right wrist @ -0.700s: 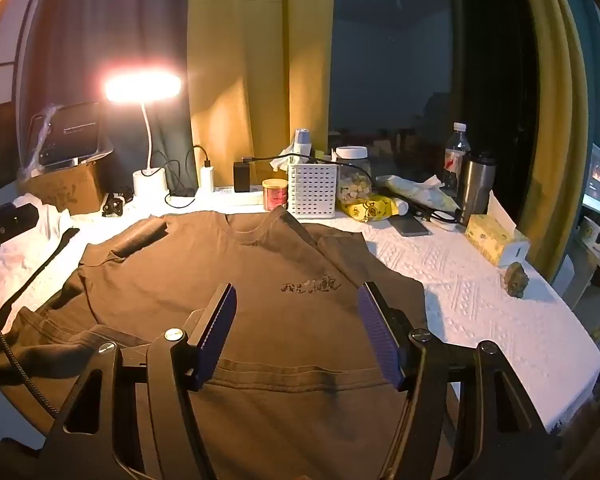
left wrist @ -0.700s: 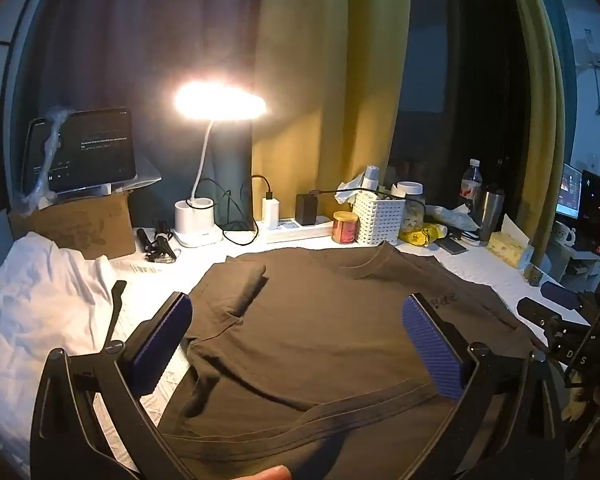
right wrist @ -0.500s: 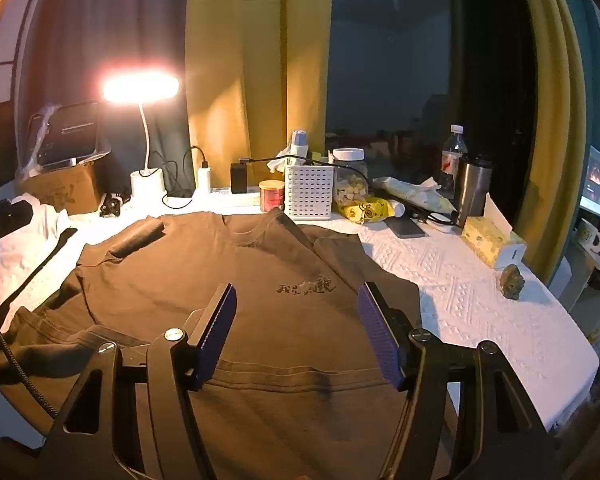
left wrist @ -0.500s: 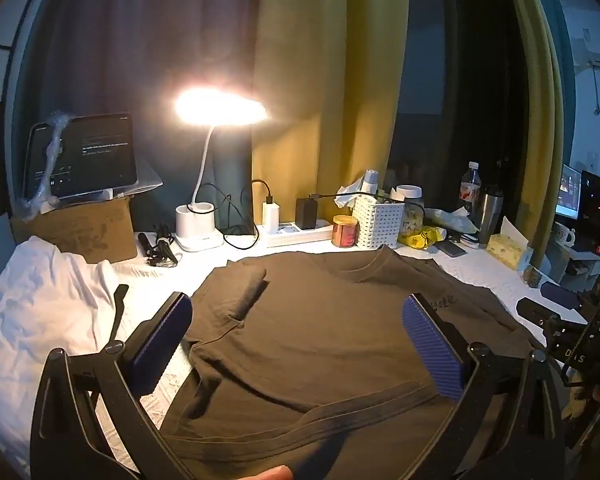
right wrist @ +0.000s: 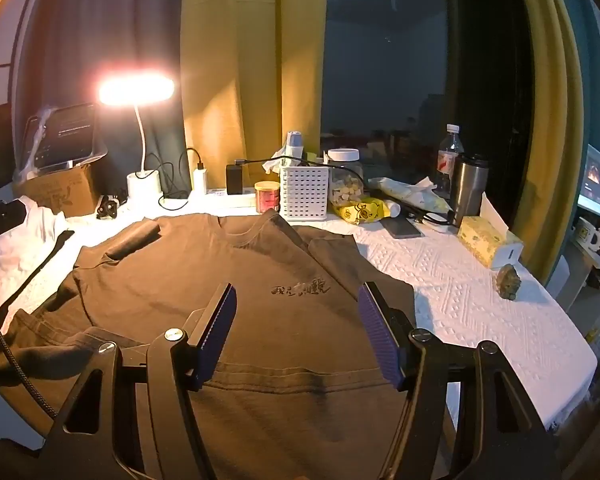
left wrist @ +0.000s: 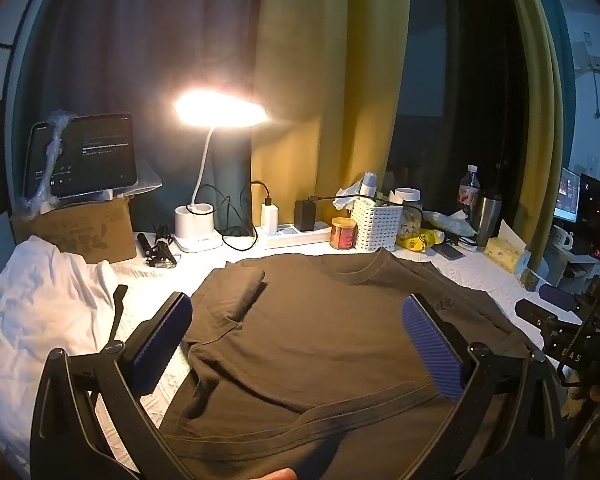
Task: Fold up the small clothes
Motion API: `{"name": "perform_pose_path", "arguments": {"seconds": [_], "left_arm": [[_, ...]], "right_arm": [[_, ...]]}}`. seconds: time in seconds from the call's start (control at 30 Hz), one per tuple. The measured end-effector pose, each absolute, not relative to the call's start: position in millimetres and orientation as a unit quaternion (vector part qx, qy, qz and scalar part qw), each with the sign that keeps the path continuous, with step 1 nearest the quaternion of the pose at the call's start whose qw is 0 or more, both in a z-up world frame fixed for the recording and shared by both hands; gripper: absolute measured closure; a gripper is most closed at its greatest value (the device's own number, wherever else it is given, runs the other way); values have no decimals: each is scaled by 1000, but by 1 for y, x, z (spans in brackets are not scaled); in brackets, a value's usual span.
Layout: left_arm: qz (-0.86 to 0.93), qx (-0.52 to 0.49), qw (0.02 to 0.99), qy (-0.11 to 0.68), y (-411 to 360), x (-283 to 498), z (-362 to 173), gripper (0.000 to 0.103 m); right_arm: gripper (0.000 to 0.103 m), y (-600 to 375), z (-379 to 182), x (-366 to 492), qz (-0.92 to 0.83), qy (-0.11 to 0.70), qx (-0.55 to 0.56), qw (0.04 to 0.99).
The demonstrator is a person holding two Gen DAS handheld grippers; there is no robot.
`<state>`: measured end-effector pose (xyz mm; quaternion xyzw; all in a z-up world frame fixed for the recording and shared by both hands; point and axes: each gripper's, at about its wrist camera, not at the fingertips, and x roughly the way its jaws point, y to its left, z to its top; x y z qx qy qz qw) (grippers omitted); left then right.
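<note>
A dark brown T-shirt (left wrist: 320, 332) lies spread on the white table, collar toward the back, hem toward me; it also shows in the right wrist view (right wrist: 228, 280) with a small printed logo (right wrist: 300, 289). Its left sleeve (left wrist: 242, 292) is folded inward. My left gripper (left wrist: 298, 340) is open and empty, hovering above the shirt's lower left part. My right gripper (right wrist: 298, 328) is open and empty, hovering above the lower right part near the hem.
A lit desk lamp (left wrist: 216, 112), power strip (left wrist: 296, 234), white basket (right wrist: 304, 194), jar (right wrist: 267, 197), bottle and steel tumbler (right wrist: 468, 186), tissue box (right wrist: 488, 246) and phone line the back. A white cloth (left wrist: 32, 304) lies left. The table edge (right wrist: 572, 376) is right.
Both views have shifted slightly, as if both grippers drew back or rose a little over the shirt. The shirt has not moved and both grippers stay open.
</note>
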<state>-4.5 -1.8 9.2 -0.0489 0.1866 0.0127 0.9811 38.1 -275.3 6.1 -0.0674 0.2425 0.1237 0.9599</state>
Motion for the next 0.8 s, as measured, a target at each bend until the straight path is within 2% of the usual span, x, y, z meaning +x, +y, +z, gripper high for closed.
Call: {"name": "perform_pose_path", "arguments": {"seconds": [0.8], "left_arm": [[2,-49,981,186,-2,-7,11,0]], "right_arm": [[36,-278,6,39,123,243,-67,960]]}}
